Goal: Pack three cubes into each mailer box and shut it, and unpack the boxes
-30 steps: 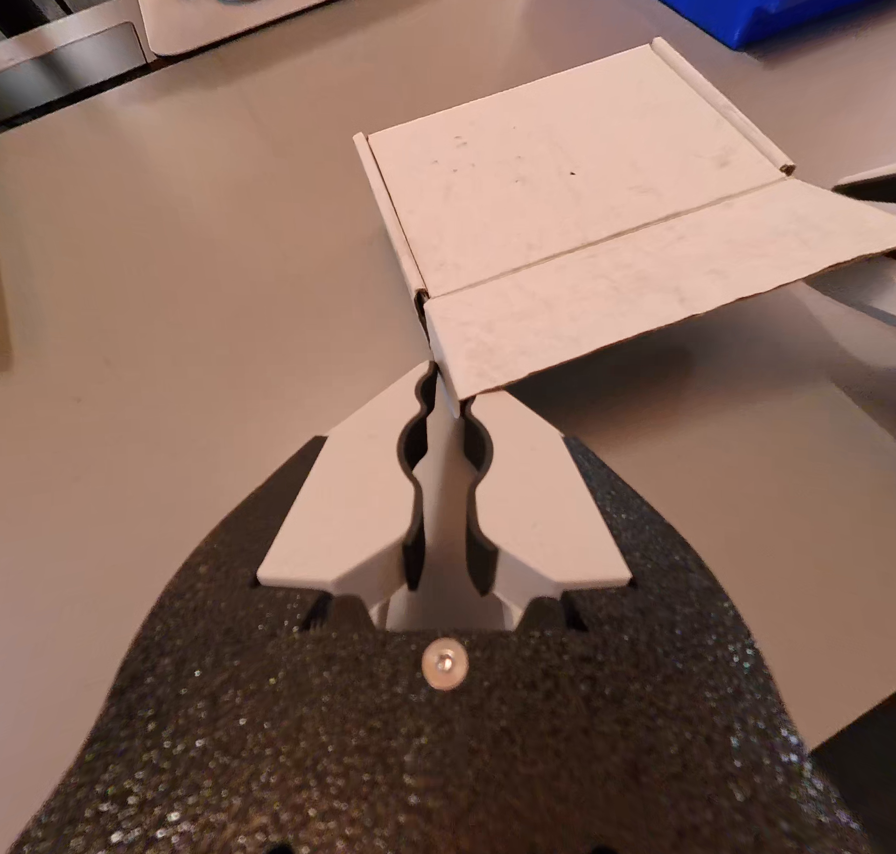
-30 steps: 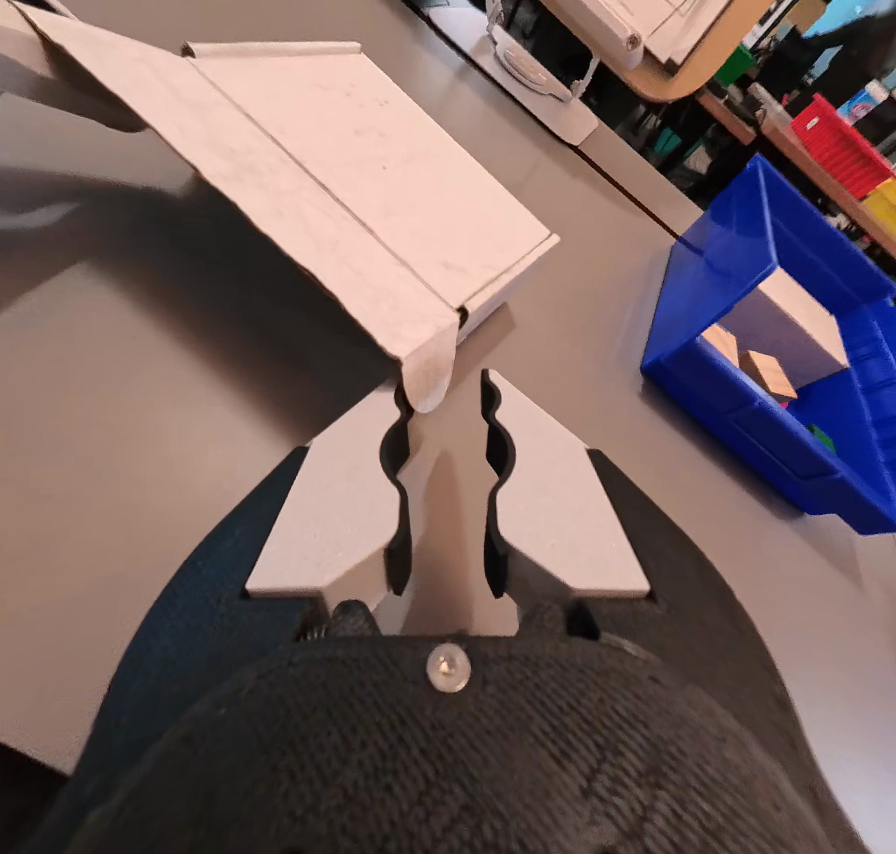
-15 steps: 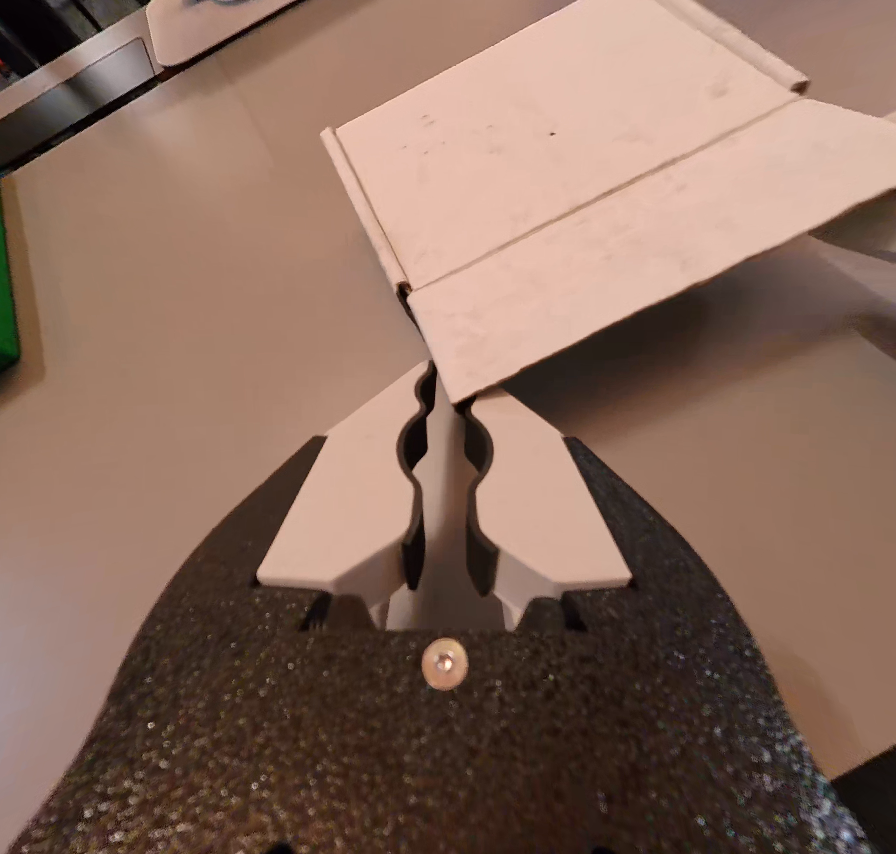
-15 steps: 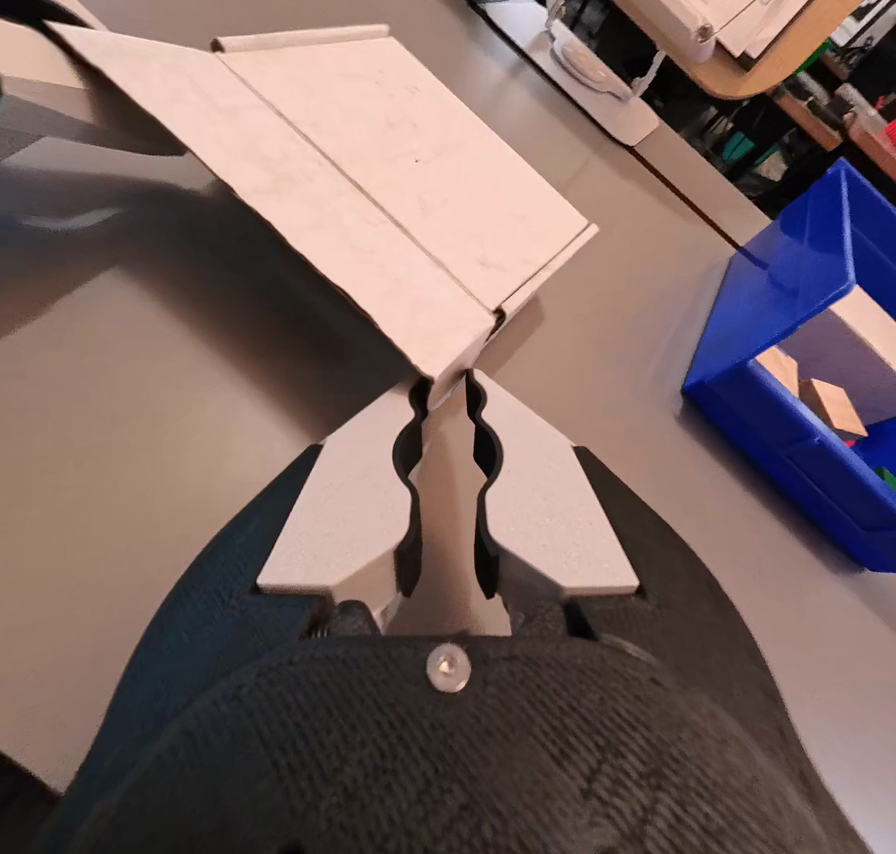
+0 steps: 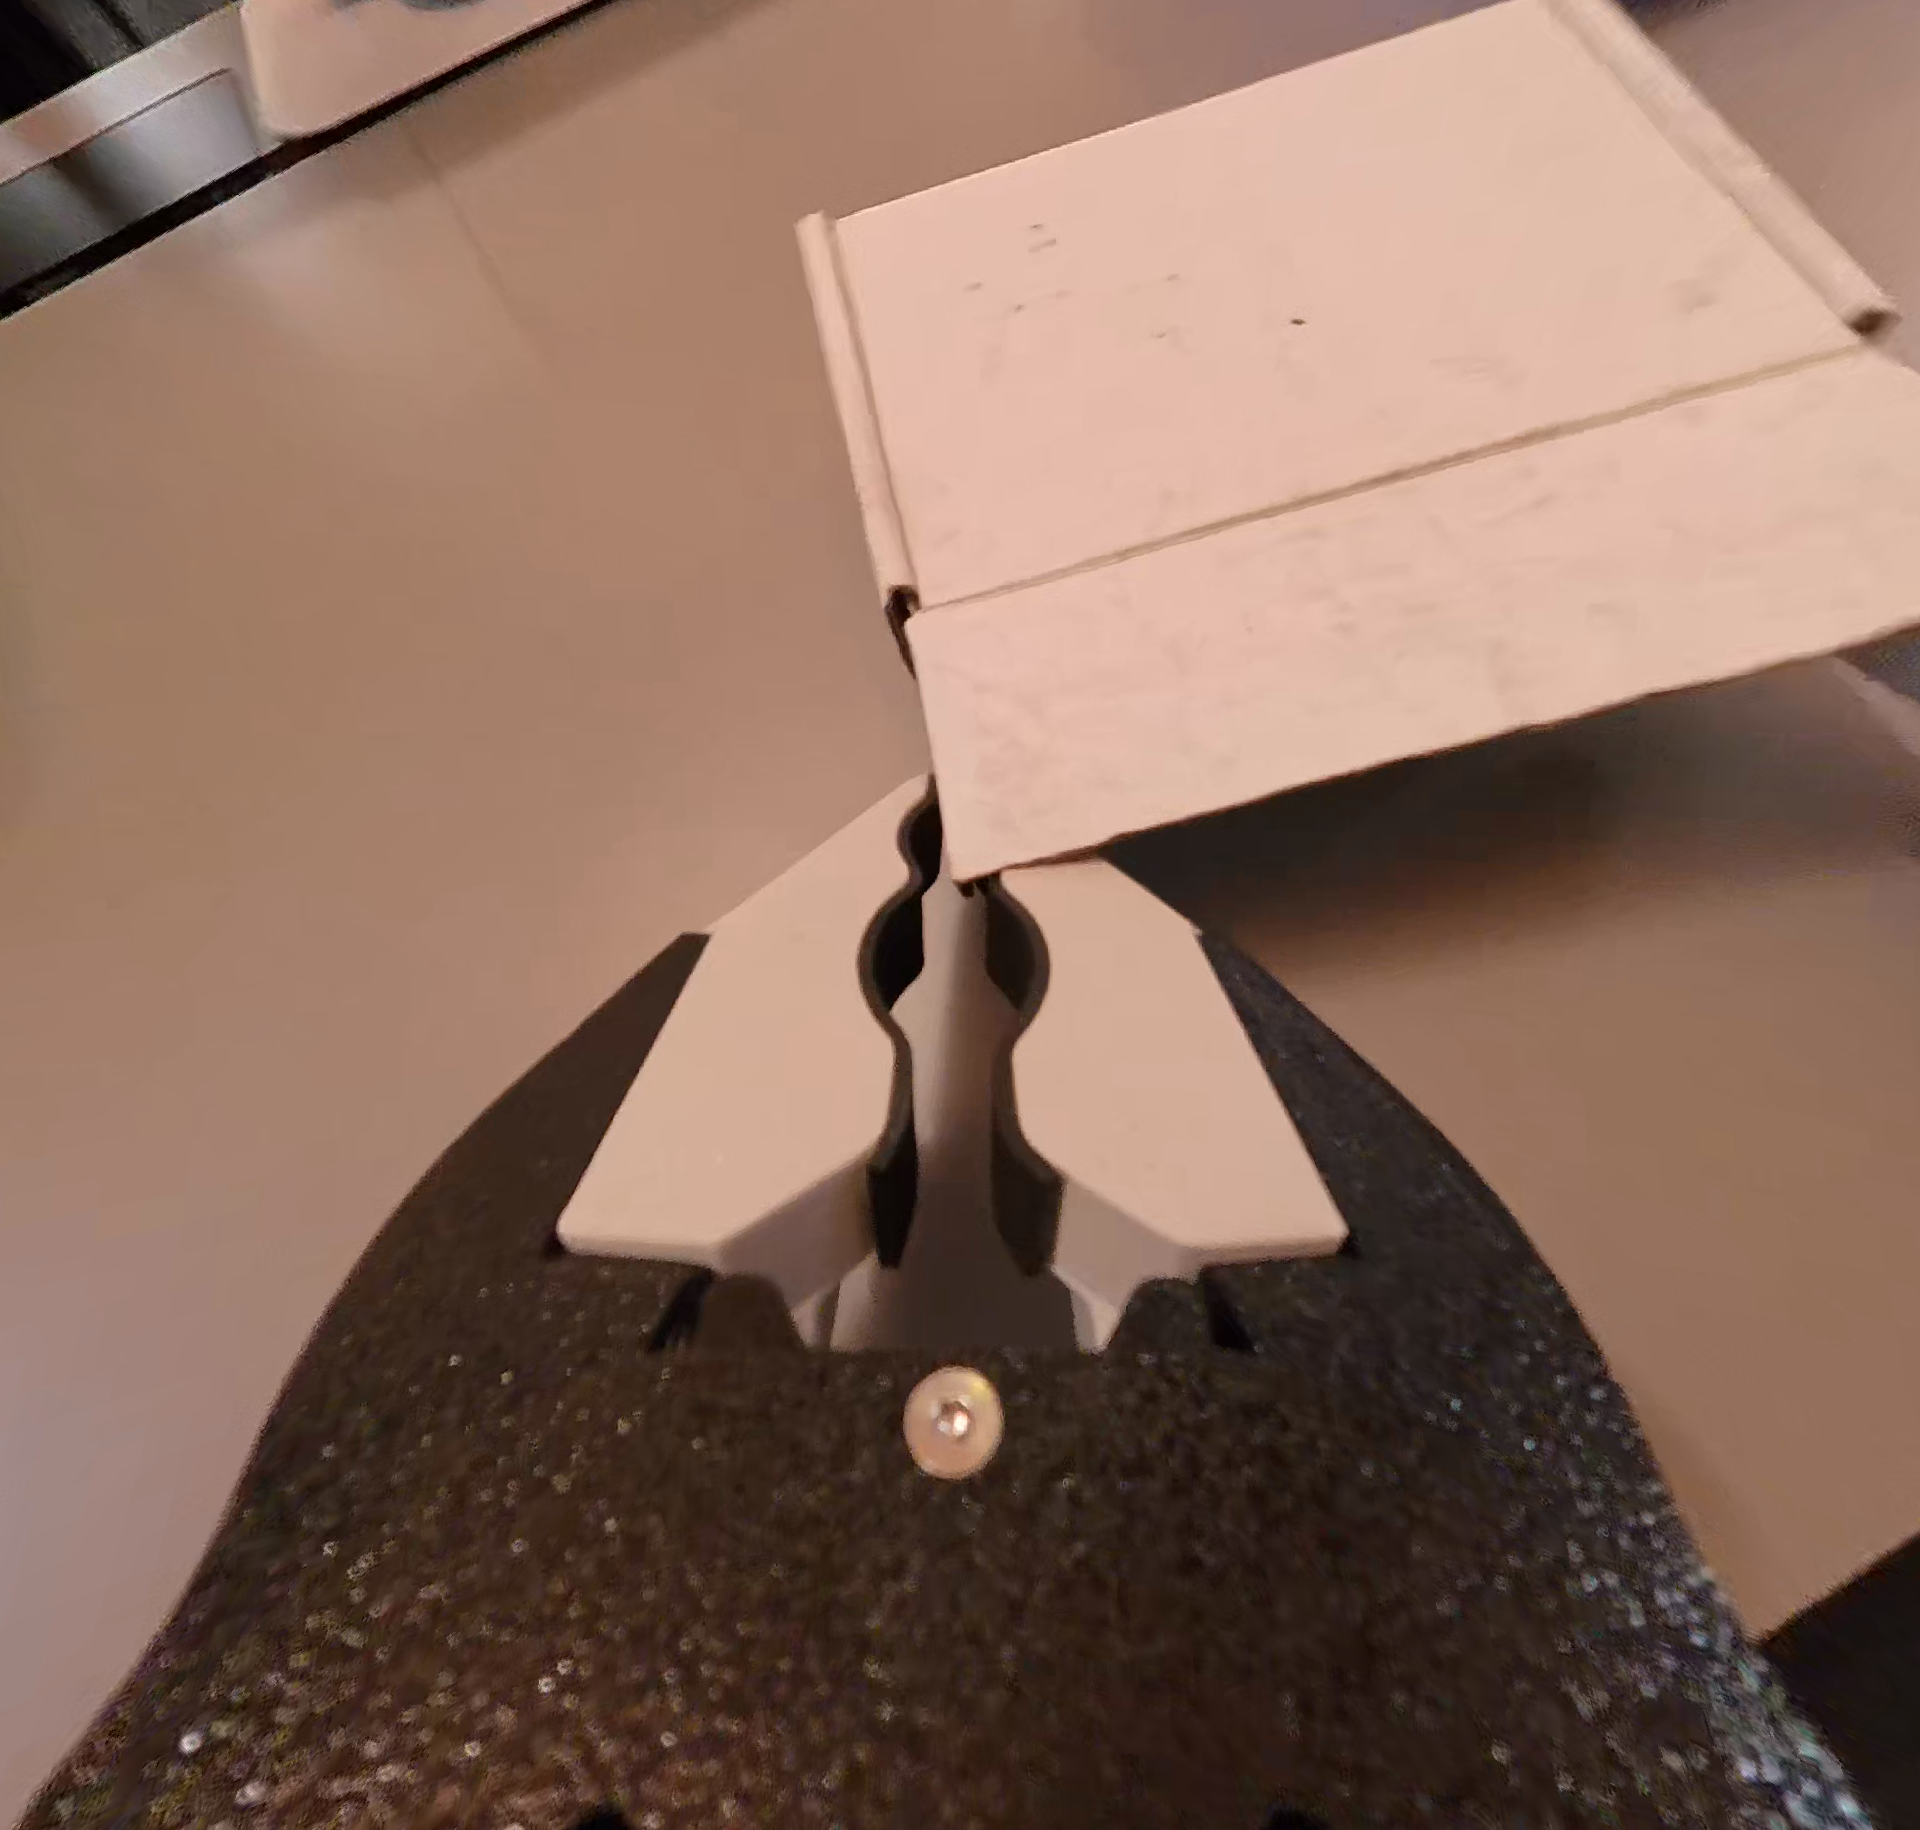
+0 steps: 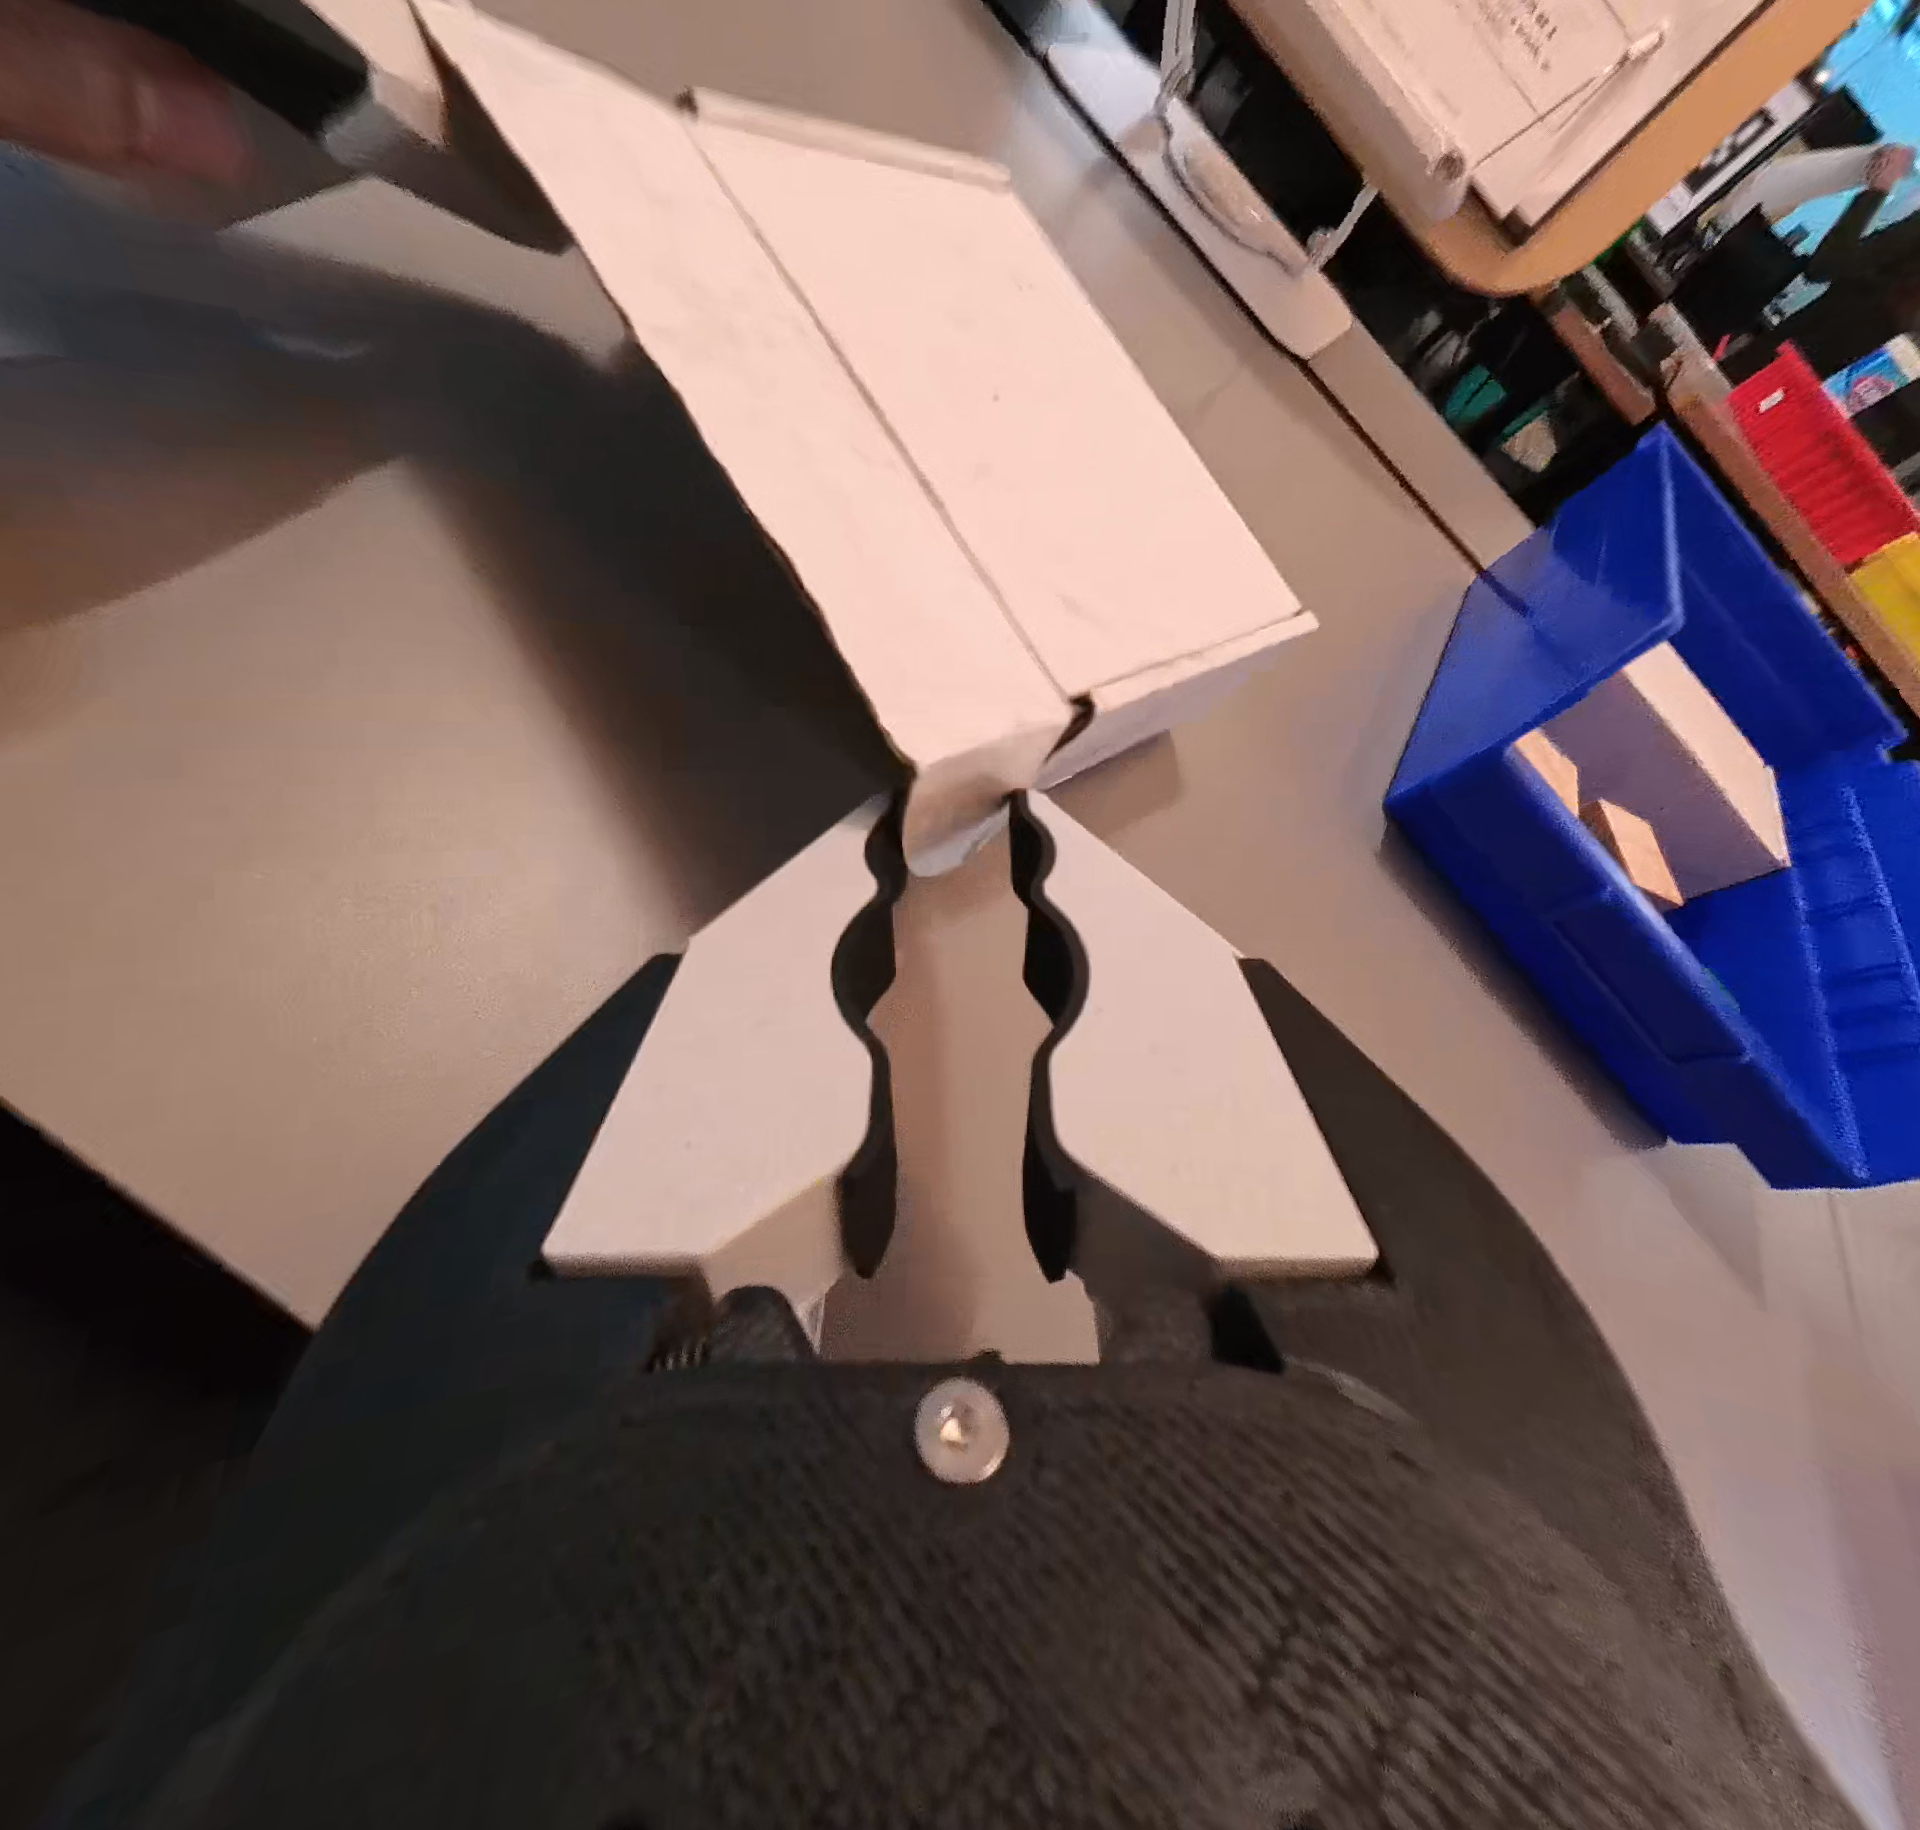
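White mailer box [image 5: 1299, 409] on the table, front lid flap [image 5: 1382, 679] raised

A: White mailer box [image 5: 1299, 409], faint grey scuffs, on a plain grey table [image 5: 416, 533].
B: Blue bin [image 6: 1683, 845] at the table's right edge, tan cubes [image 6: 1626, 840] inside; red and yellow bins [image 6: 1829, 492] behind.

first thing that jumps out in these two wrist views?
The white mailer box, centre frame in both views, with its front flap pinched at opposite corners by the left tool and the right tool. Next, the blue bin on the grey table, right of the box, holding wooden cubes.
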{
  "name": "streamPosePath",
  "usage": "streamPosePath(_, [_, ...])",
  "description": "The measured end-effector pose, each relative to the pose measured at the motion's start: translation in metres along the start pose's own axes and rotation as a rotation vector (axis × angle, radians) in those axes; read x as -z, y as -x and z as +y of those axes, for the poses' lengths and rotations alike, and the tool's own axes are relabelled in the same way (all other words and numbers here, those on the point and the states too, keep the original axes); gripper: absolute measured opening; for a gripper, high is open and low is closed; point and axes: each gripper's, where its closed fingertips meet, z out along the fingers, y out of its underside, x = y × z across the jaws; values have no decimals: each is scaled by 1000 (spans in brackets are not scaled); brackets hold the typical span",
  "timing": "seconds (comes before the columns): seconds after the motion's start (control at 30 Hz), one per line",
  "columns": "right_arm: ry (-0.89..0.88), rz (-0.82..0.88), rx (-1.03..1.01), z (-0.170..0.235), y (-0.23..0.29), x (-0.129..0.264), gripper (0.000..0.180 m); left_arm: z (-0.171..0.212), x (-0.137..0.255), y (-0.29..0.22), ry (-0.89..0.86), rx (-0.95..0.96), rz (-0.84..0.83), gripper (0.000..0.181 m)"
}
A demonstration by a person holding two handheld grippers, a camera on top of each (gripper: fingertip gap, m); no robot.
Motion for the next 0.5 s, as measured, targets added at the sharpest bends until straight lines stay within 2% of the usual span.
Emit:
streamPosePath(0.07, [22,25,33,6,-6,-8,15,4,3,-9,23,-44,63,18])
streamPosePath(0.1, [41,34,47,9,-10,-10,13,10,8,-16,65,-74,134,22])
streamPosePath(0.13, [61,35,55,12,-13,-13,10,17,15,-23,114,-86,217,35])
streamPosePath(0.17, [68,32,62,12,-16,-15,9,18,24,-25,134,-72,283,38])
streamPosePath(0.23, [80,27,69,14,-20,-19,7,-1,48,-27,91,-23,423,31])
streamPosePath(0.3, [72,16,60,11,-20,-22,6,-36,63,-17,6,34,459,24])
streamPosePath(0.33, [77,12,60,11,-19,-24,7,-54,69,-16,-44,28,484,20])
streamPosePath(0.4, [90,20,85,12,-19,-27,7,-66,82,-36,-20,-44,671,14])
streamPosePath(0.47, [97,15,102,12,-16,-29,7,-81,58,-28,-11,-85,571,0])
streamPosePath(0.5, [100,18,110,12,-16,-30,7,-88,40,-22,-41,-149,497,0])
